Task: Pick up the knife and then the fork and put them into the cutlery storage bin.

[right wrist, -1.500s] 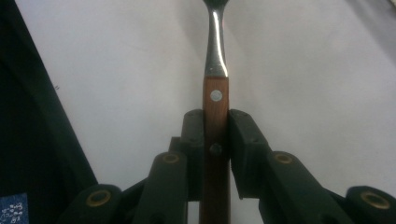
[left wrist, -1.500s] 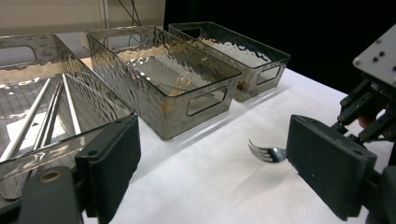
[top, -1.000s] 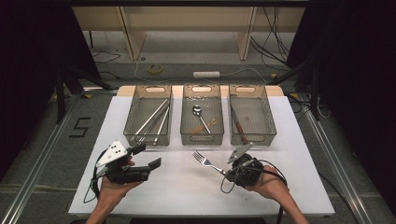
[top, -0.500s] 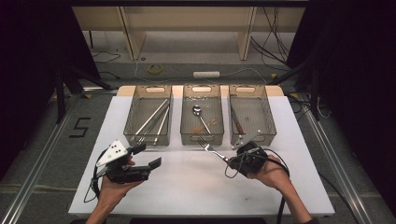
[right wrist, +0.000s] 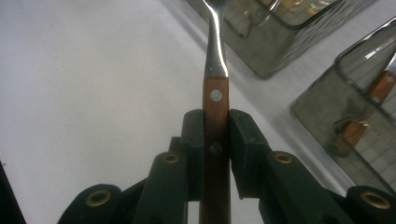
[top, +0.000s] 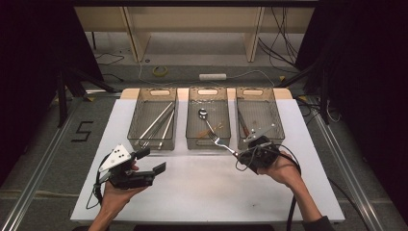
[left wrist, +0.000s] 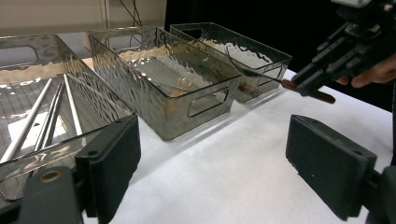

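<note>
White counter (top: 202,192): three clear bins in a row, left bin (top: 155,118) with long metal utensils, middle bin (top: 208,117) with a spoon (top: 204,115), right bin (top: 259,117). Right gripper (top: 243,155) grips a fork (top: 222,143) by the handle, tines over the middle bin's front edge. Left gripper (top: 153,161) hovers with jaws apart, holding nothing.

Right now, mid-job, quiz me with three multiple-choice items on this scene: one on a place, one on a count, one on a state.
1. Where do the fork's tines point?
A. Toward the middle bin
B. Toward the table's near edge
C. Into the left bin

2. How many clear bins stand in a row on the table?
A. Two
B. Three
C. Five

3. What state is the left gripper in?
A. Shut on a spoon
B. Shut on the fork
C. Open, nothing between its pads

Answers:
1 A: in the high view the tines sit at the middle bin's near wall, with the right gripper shut on the wooden handle.
2 B: left, middle and right bin stand side by side.
3 C: the left gripper view shows bare table between the wide-apart pads.
</note>
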### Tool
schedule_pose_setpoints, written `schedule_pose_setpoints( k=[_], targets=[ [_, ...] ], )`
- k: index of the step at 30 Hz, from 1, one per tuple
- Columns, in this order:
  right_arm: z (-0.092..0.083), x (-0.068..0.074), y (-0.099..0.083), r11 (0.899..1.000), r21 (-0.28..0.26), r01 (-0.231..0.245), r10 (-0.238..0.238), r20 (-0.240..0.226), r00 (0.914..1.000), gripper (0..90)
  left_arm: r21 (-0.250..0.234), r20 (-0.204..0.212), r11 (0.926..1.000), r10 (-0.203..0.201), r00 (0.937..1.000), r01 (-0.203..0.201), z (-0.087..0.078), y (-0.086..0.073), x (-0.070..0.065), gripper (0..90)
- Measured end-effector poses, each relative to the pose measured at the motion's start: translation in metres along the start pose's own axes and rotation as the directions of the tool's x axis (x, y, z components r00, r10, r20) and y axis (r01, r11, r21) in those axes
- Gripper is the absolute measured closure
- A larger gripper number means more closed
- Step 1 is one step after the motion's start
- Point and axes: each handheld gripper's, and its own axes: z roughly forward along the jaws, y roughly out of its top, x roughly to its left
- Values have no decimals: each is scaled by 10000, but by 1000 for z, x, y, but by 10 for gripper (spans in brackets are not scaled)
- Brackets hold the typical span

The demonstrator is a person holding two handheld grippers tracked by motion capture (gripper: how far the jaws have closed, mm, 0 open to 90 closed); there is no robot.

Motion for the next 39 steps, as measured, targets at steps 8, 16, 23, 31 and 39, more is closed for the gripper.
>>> schedule_pose_setpoints(
  k=[8, 16, 23, 31, 39],
  targets=[
    [-9, -15, 11, 9989, -327, -325, 334, 265, 9991, 773, -7, -3, 10000, -5, 10000, 5, 0, 0, 0, 174],
    [-10, -30, 25, 9972, -528, -530, 557, 507, 9972, 773, -21, -5, 10000, 8, 10000, -8, 0, 0, 0, 174],
    [-10, -49, 40, 9935, -612, -964, 1011, 794, 9917, 773, -26, -3, 10000, 6, 10000, -6, 0, 0, 0, 174],
    [-9, -67, 46, 9890, -667, -1323, 1383, 951, 9858, 773, -33, 0, 10000, 12, 10000, -12, 0, 0, 0, 174],
    [-7, -82, 50, 9835, -595, -1707, 1770, 1256, 9762, 773, -34, 7, 10000, -19, 10000, 19, 0, 0, 0, 174]
  ],
)
